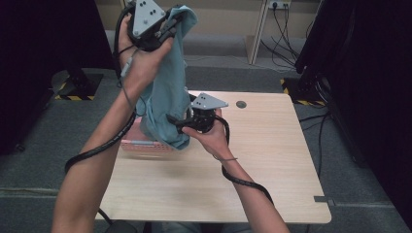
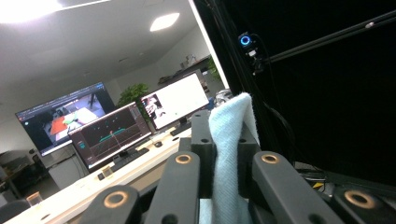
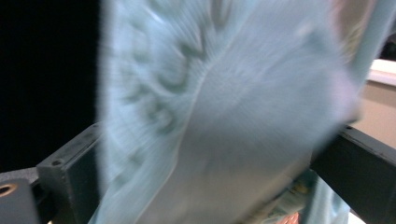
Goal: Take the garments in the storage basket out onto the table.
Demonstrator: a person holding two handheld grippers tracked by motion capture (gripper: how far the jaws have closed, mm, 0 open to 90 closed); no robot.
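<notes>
This is an office-like lab: monitors point(image 2: 112, 126) line a long desk point(image 2: 93, 179) under ceiling lights point(image 2: 164, 21), while black curtains point(image 1: 374, 73), cables point(image 1: 286, 29) and grey carpet point(image 1: 53, 126) surround the wooden counter point(image 1: 272, 160).

My left gripper point(image 1: 167, 26) holds the cloth point(image 1: 167, 92) high above the surface point(image 1: 272, 160). My right gripper point(image 1: 177, 122) is at its lower end, over the basket point(image 1: 141, 145) near the surface's left edge.

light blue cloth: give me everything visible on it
The light blue cloth is soft, finely woven fabric, hanging lengthwise above the table. Its top edge is pinched between the shut fingers of the raised left gripper, a tip poking up past them. It drapes in loose folds down to the right gripper, whose fingers stand apart with fabric between them. The lower end hangs in front of a pink basket.
</notes>
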